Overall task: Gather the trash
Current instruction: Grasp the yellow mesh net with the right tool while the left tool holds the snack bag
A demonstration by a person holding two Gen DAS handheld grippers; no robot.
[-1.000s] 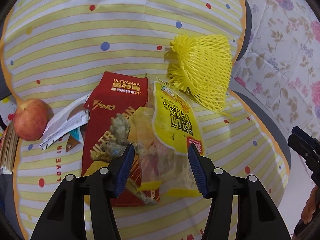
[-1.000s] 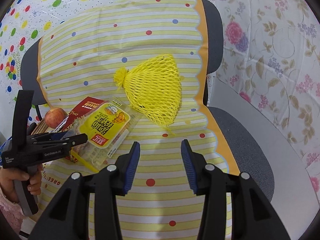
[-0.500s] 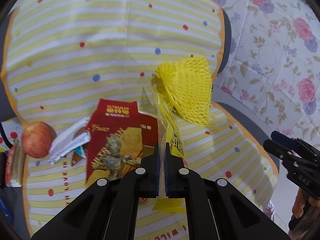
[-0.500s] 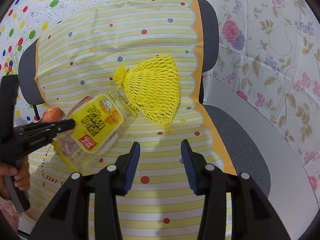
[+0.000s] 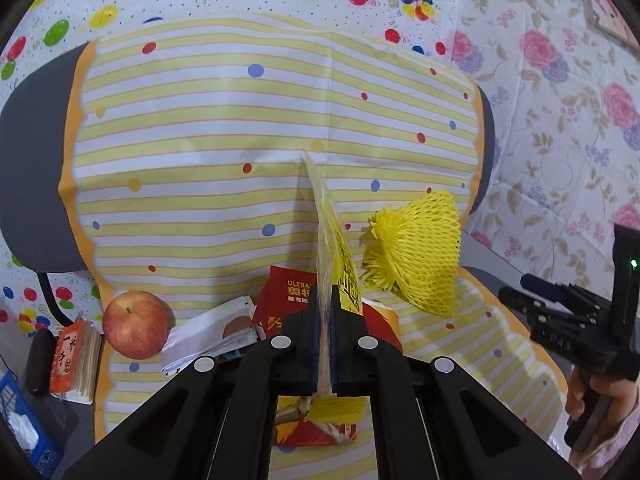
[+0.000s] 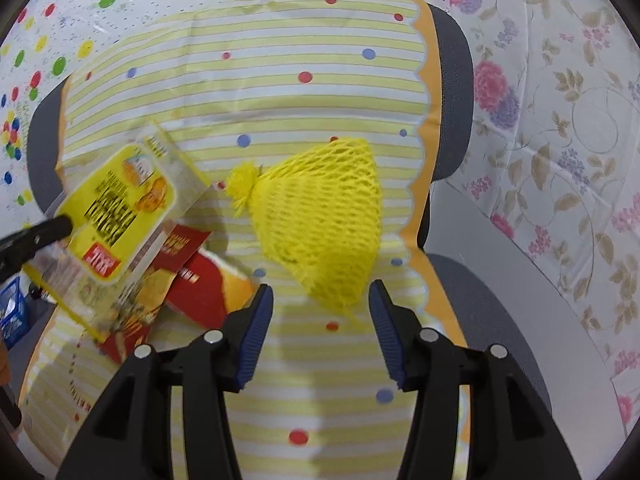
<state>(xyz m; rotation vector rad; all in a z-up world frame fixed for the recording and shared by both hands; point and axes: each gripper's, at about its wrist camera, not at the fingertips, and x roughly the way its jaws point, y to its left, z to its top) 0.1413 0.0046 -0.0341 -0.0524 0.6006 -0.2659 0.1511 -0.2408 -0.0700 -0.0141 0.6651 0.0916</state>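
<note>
My left gripper (image 5: 325, 300) is shut on a yellow snack wrapper (image 5: 334, 248) and holds it edge-on, lifted above the chair seat. The wrapper (image 6: 116, 216) also shows flat-on at the left of the right wrist view. A yellow foam fruit net (image 6: 320, 224) lies on the striped cloth (image 6: 280, 92) just ahead of my open, empty right gripper (image 6: 320, 296). The net (image 5: 416, 256) is right of the wrapper in the left wrist view. A red Ultraman packet (image 5: 288, 300) and crumpled white paper (image 5: 212, 332) lie on the seat below the wrapper.
An apple (image 5: 135, 325) and a small book (image 5: 74, 354) sit at the seat's left edge. A blue basket (image 5: 20, 424) is at the lower left. The grey chair's backrest (image 5: 32, 184) rises behind. The right gripper (image 5: 576, 328) shows at the far right.
My left gripper shut on the yellow wrapper and lifted it off the red packet. My right gripper moved closer to the yellow net and stayed open.
</note>
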